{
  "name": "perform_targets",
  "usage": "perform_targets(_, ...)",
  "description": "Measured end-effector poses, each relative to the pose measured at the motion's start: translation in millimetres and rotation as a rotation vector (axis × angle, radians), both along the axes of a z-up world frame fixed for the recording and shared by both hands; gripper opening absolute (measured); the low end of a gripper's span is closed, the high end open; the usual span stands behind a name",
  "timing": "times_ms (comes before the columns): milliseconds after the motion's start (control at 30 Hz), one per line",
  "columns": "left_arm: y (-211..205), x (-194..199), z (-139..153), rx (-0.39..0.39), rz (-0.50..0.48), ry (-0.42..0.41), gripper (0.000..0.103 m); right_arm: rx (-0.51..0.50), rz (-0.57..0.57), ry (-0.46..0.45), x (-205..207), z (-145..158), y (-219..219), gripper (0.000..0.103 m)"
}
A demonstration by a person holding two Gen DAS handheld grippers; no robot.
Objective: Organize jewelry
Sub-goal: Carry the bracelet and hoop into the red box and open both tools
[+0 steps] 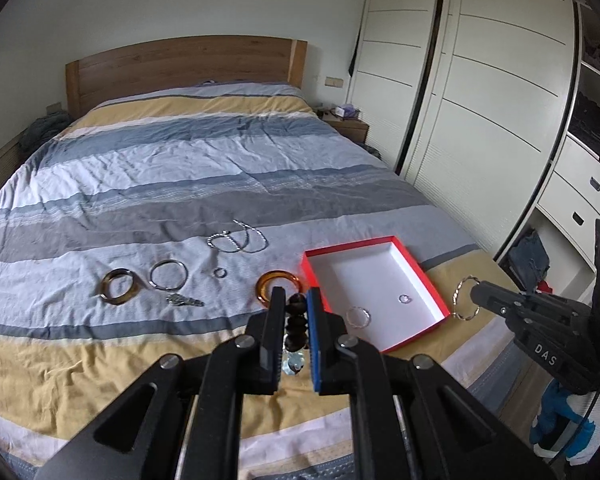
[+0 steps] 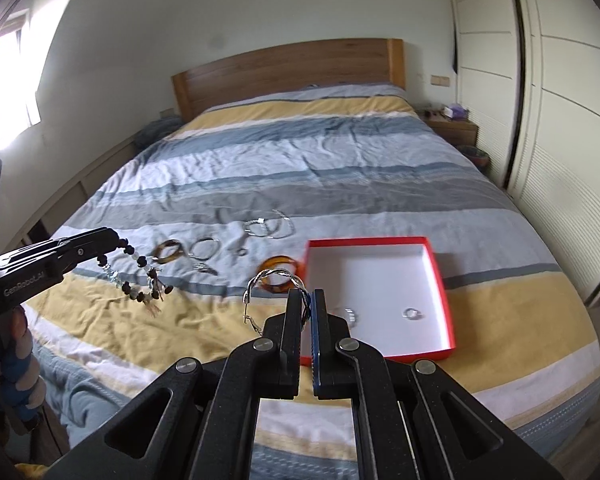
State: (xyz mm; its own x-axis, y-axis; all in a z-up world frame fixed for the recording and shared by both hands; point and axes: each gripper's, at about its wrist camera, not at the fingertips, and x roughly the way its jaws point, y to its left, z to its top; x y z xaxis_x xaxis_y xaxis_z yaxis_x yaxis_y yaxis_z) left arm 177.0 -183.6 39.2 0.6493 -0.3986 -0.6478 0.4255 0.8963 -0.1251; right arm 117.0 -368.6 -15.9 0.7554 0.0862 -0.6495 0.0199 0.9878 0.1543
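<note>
You're mid-carry: left gripper (image 1: 294, 304) fingers pinching the dark beaded bracelet (image 2: 140, 276), right gripper (image 2: 307, 304) fingers pinching the twisted silver bangle (image 2: 276, 284); lower both into the shallow red-walled box (image 2: 440, 276) near the bed's foot edge, then release

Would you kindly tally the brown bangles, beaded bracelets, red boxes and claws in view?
Brown bangles: 2
Beaded bracelets: 1
Red boxes: 1
Claws: 2 (left claw, right claw)
Total: 6

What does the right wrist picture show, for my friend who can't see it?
The right tool pinches a twisted silver bracelet over a striped bed, near a red box holding two rings. At left, the left tool dangles a beaded bracelet.
</note>
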Motion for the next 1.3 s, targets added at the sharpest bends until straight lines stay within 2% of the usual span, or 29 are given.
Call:
perform_targets(300,-97.4,74.6,-60.4,0.056,-0.126,0.069,0.01,0.004,-0.11,0.114,65.8,-66.5,-74.6,0.004)
perform_targets(500,-137.5,115.4,-107.9,0.067,-0.156,0.132,0.01,0.004,-0.137,0.172,111.9,-111.7,-98.4,0.004)
perform_targets(700,-153.2,139.9,-146.7,0.063,-0.145,0.198,0.01,-0.007,-0.135,0.226,146.6,-147.4,-108.4,0.004)
perform_targets(1033,-162.2,147.9,-190.6,0.09,-0.142,0.296,0.01,-0.037,-0.11,0.322,173.1,-179.4,-112.0,0.004)
perform_targets(1200,-159.7,148.9,-195.7,0.066,-0.135,0.302,0.011,-0.052,-0.108,0.32,171.7,-182.7,-110.3,0.005)
perform_targets(1300,-158.6,150.2,-194.8,0.059,-0.137,0.307,0.011,-0.052,-0.114,0.322,171.7,-181.4,-112.1,0.01)
